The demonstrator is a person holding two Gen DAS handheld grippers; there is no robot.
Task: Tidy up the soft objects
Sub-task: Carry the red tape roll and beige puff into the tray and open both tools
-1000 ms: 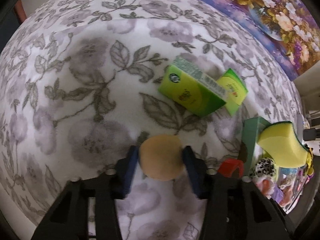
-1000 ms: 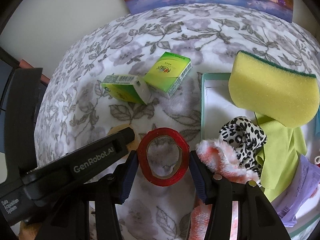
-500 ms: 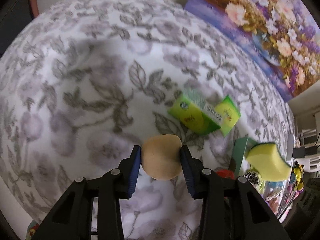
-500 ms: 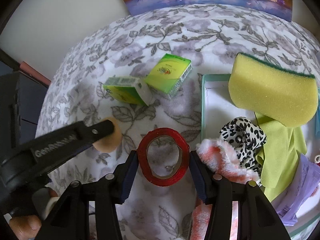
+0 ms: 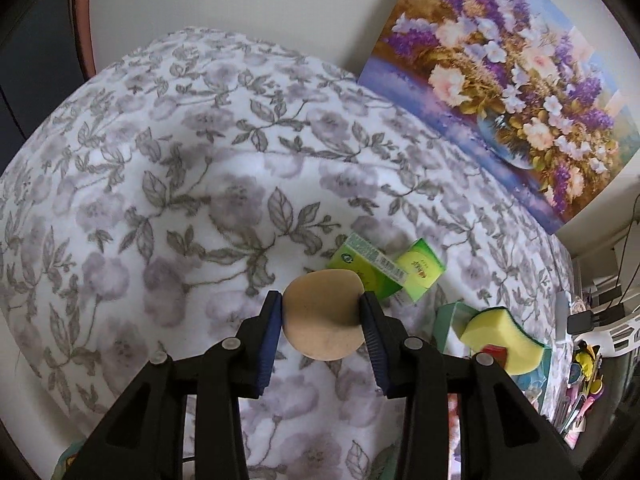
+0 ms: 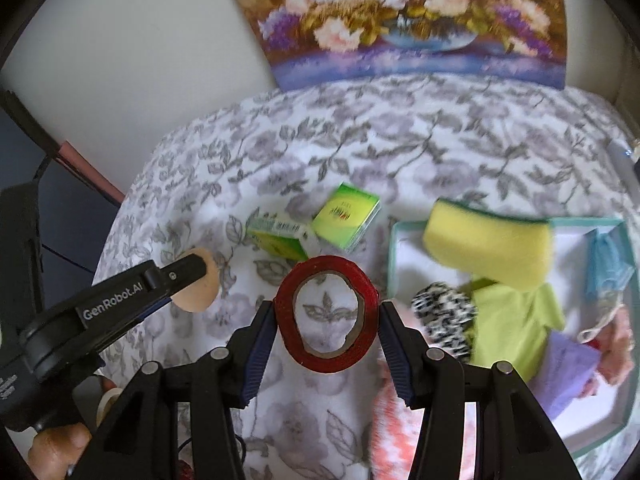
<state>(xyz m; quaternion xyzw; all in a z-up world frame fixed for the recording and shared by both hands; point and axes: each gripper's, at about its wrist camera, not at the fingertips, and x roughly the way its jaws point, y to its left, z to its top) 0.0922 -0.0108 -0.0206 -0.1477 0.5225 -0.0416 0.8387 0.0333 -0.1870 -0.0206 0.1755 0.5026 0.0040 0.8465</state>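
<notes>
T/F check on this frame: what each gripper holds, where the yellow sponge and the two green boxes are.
1. The left gripper is shut on a tan round sponge. True.
2. The right gripper holds a blue tape roll. False: it is shut on a red tape roll.
3. The yellow sponge lies in the teal tray. True.
4. The two green boxes are in the tray. False: they lie on the floral cloth beside it.
</notes>
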